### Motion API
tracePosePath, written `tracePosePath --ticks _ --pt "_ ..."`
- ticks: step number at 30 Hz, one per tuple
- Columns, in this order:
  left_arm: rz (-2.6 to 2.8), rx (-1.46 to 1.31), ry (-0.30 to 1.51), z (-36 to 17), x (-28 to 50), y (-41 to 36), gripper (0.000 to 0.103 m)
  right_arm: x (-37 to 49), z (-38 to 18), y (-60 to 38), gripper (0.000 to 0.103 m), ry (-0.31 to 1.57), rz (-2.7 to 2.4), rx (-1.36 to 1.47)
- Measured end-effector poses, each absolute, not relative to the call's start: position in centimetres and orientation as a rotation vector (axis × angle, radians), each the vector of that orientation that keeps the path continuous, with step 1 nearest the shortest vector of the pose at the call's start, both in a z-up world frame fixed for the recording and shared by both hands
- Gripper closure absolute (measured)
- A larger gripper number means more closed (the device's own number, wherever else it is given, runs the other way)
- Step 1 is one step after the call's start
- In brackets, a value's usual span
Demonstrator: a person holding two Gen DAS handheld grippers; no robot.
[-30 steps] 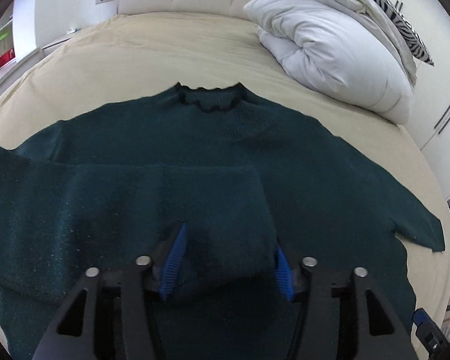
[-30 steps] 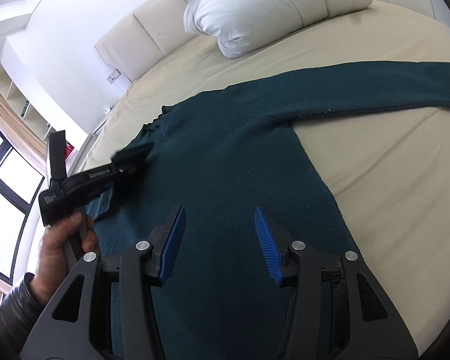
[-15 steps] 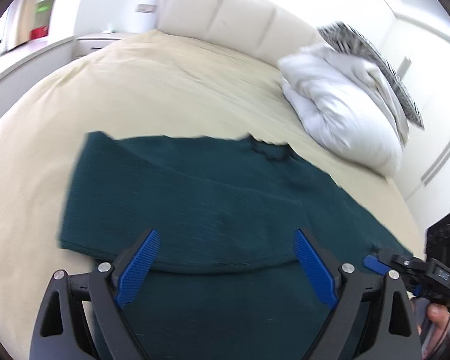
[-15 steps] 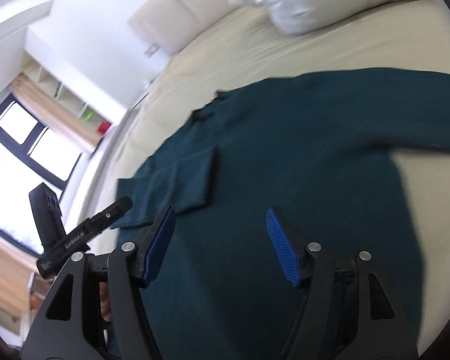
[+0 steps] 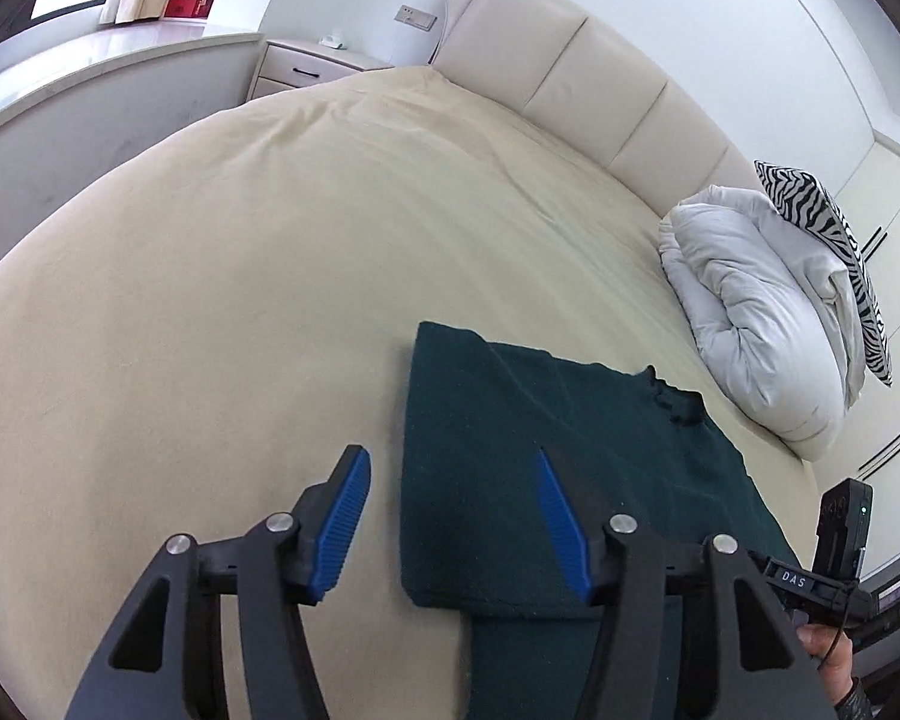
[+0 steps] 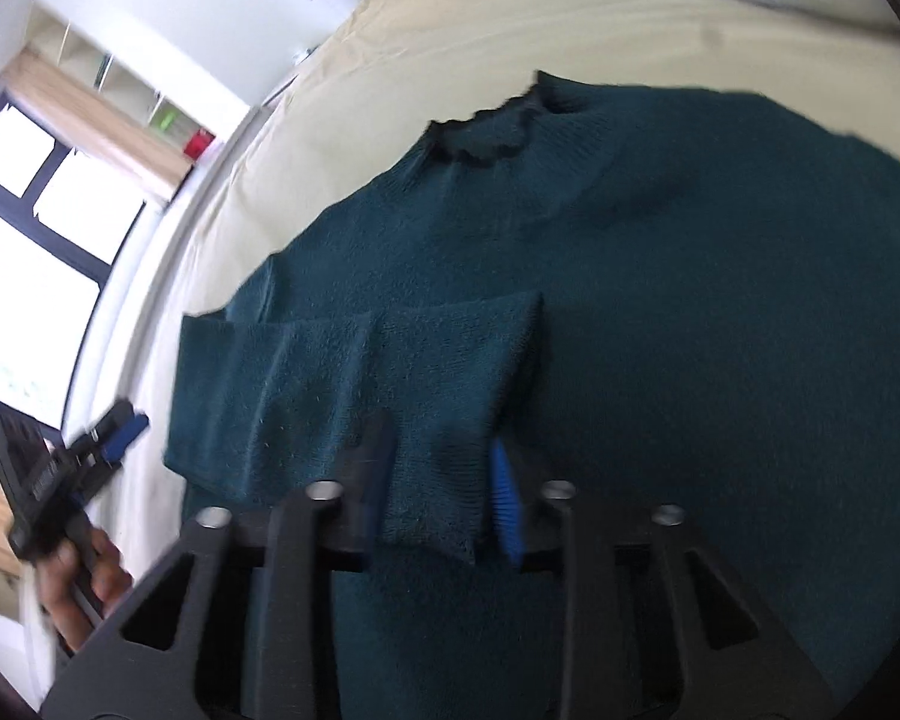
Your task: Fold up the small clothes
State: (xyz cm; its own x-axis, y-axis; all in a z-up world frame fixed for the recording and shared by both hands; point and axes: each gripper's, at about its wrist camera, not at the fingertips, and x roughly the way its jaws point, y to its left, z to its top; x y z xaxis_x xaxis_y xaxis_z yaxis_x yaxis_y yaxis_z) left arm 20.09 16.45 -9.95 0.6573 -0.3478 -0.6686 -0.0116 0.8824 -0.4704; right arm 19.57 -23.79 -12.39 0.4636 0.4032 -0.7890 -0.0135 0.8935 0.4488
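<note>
Sweater (image 6: 660, 300) lay flat on the bed (image 5: 270, 240) for folding; right gripper (image 6: 441, 492) pinched its folded-in sleeve cuff (image 6: 444, 468), while left gripper (image 5: 450, 516) was narrowing, holding nothing.

A cream bed (image 5: 282, 228) with a padded headboard (image 5: 576, 78) fills the white-walled room; a nightstand (image 5: 306, 63) stands beside it, daylight entering a dark-framed window (image 6: 36, 204).

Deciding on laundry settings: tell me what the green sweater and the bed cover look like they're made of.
Sweater: looks like a soft knit, perhaps wool or acrylic; matte, fuzzy, fine knit texture on the folded sleeve, frilled collar. Bed cover: seems a smooth woven fabric, cotton-like; matte beige with soft creases. The exact fibre cannot be told for either.
</note>
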Motion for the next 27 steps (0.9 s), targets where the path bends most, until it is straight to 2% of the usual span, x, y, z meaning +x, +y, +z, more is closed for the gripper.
tracePosePath --ticks 9,21,24,25,26,27 --pt "-0.186 -0.488 0.95 -12.3 26.1 16.9 0.044 18.3 -10.8 -27.2 0.097 1.013 0.232 0.38" --pt "-0.211 -0.399 1.009 -12.9 29.2 13.3 0.044 16.4 -10.6 -33.0 0.097 0.976 0.136 0.396" --pt "-0.209 -0.364 1.026 -13.2 30.4 12.4 0.055 16.2 -10.9 -32.7 0.097 0.987 0.16 0.375" --pt "-0.204 -0.341 1.035 -13.5 30.7 12.1 0.062 16.2 -11.0 -32.5 0.097 0.985 0.159 0.367" --pt "-0.194 -0.326 1.035 -13.6 30.9 12.0 0.065 16.3 -11.1 -32.4 0.097 0.982 0.162 0.37" --pt "-0.187 -0.326 1.033 -13.7 31.0 12.1 0.076 16.4 -11.1 -32.4 0.097 0.981 0.161 0.375"
